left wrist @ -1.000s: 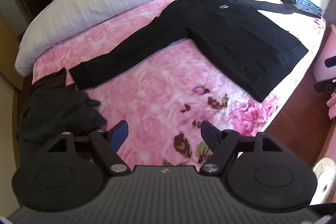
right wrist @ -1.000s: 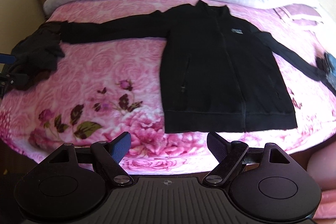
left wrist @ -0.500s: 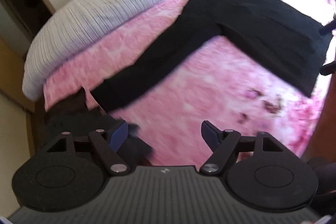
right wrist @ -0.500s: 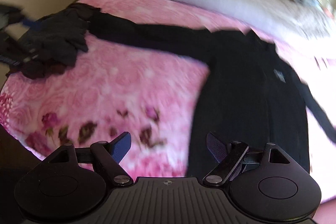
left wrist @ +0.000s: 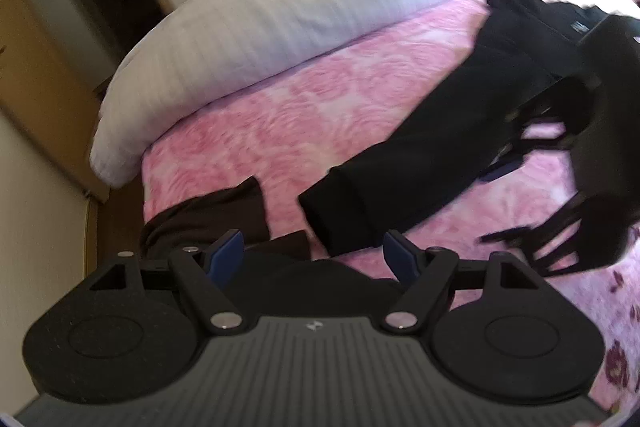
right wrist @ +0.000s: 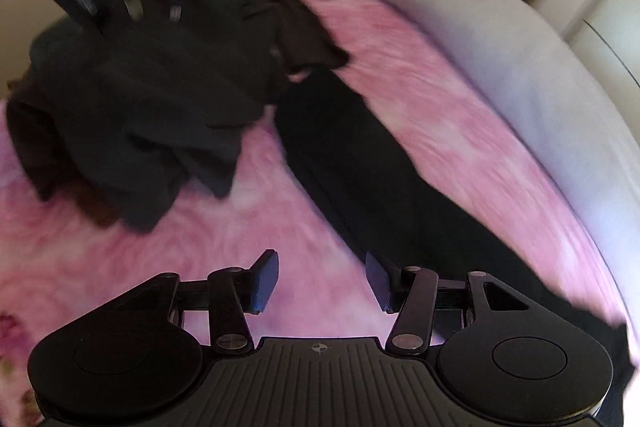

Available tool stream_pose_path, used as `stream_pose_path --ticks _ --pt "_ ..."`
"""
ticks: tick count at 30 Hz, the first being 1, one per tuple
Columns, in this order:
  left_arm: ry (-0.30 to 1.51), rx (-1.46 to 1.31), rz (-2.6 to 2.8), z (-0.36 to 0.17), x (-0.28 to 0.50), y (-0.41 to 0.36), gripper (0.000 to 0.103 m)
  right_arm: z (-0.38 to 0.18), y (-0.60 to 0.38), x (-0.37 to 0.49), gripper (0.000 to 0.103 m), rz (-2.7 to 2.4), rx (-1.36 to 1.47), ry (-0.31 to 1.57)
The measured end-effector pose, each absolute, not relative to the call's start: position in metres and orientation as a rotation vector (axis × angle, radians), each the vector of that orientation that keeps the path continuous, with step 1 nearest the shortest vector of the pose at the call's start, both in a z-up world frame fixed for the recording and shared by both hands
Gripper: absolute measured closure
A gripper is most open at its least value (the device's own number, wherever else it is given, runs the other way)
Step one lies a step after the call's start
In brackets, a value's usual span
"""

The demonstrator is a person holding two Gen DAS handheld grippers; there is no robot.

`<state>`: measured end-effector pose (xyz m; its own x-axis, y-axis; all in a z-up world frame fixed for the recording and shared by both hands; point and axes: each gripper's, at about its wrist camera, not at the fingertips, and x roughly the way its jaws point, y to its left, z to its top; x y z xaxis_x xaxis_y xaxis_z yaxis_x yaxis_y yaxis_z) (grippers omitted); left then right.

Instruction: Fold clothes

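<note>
both hands just swung over to the black jacket point(left wrist: 500, 75)'s sleeve point(right wrist: 360, 163) on the pink bed point(left wrist: 280, 115). left gripper point(left wrist: 314, 257) wide, empty; right gripper point(right wrist: 322, 281) closing on nothing yet, so sleeve fold's next i guess.

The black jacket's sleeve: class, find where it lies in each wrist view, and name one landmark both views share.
Left wrist view: the sleeve runs from upper right down to its cuff at centre.
Right wrist view: the sleeve runs diagonally from centre to lower right.
Shared landmark: the crumpled dark garment by the cuff.
</note>
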<state>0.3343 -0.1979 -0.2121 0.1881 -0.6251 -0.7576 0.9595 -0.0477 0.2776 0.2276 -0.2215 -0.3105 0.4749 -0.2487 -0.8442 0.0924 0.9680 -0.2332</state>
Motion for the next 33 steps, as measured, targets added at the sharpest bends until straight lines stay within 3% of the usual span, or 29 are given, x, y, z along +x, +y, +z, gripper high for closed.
stream_pose_path --ticks 12,13,14,15,16,24,30,33 --pt "0.587 0.773 -1.249 -0.231 0.371 -0.172 0.029 -0.401 -0.237 0.315 0.05 -0.118 -0.369 1.077" --pt "0.595 0.764 -1.24 -0.231 0.373 -0.171 0.029 -0.403 -0.239 0.318 0.054 -0.119 -0.371 1.075" --pt "0.607 0.756 -1.23 -0.231 0.375 -0.17 0.029 -0.402 -0.241 0.322 0.065 -0.117 -0.361 1.081" --pt "0.617 0.752 -1.222 -0.231 0.375 -0.169 0.029 -0.402 -0.242 0.325 0.087 -0.115 -0.35 1.087" --pt "0.623 0.749 -1.215 -0.231 0.376 -0.169 0.029 -0.4 -0.245 0.328 0.087 -0.116 -0.333 1.089" --pt "0.65 0.718 -1.248 -0.214 0.356 -0.191 0.029 -0.293 -0.302 0.266 0.09 -0.279 -0.027 0.816" --pt "0.577 0.753 -1.377 -0.189 0.296 -0.237 0.029 -0.167 -0.392 0.108 0.09 -0.587 0.216 0.439" --pt "0.54 0.762 -1.43 -0.176 0.258 -0.264 0.029 -0.13 -0.433 0.003 0.09 -0.791 0.273 0.271"
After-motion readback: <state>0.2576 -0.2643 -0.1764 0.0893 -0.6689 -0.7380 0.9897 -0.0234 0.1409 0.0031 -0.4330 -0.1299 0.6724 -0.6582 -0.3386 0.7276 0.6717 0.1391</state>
